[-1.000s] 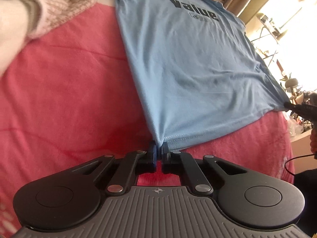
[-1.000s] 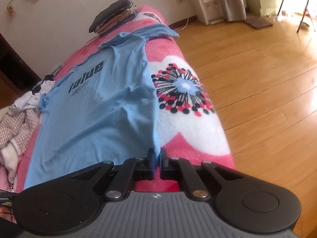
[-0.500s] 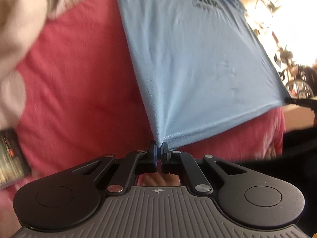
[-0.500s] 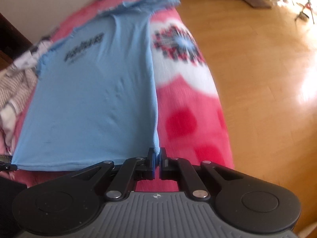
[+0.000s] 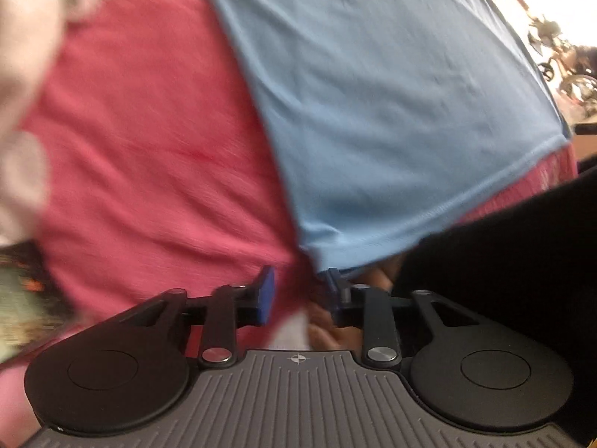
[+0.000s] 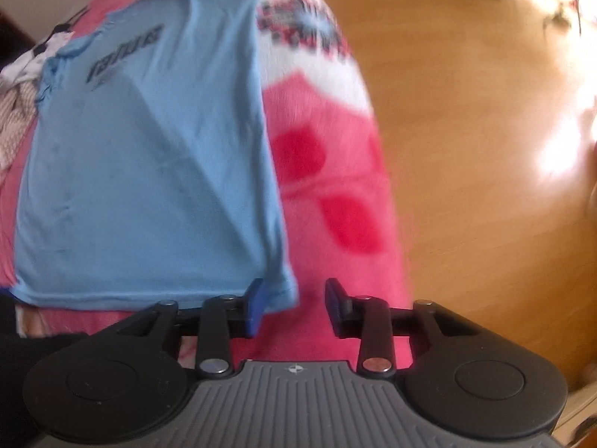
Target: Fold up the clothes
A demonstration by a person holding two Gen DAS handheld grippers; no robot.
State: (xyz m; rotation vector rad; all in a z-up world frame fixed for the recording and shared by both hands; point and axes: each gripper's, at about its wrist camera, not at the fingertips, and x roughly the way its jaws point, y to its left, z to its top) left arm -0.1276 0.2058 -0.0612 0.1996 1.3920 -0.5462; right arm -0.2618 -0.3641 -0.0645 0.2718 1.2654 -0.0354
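Note:
A light blue T-shirt (image 5: 391, 93) (image 6: 149, 171) with dark lettering lies spread flat on a pink-red blanket. My left gripper (image 5: 298, 291) sits at the shirt's near left hem corner; its jaws are opening and the corner rests by the right finger, not pinched. At the near right hem corner my right gripper (image 6: 294, 298) is also opening. That corner lies loose just in front of its left finger, with bare blanket showing in the gap. Both views are blurred.
The blanket (image 5: 149, 130) (image 6: 335, 194) covers a bed whose right edge drops to a wooden floor (image 6: 466, 112). A pile of pale and knitted clothes (image 5: 30, 37) (image 6: 15, 112) lies left of the shirt. A dark clothed part of the person (image 5: 503, 261) is at the right.
Both grippers were shut on the shirt's hem corners; now both stand apart and the corners have dropped onto the blanket. The shirt has gone from stretched taut to lying slack.

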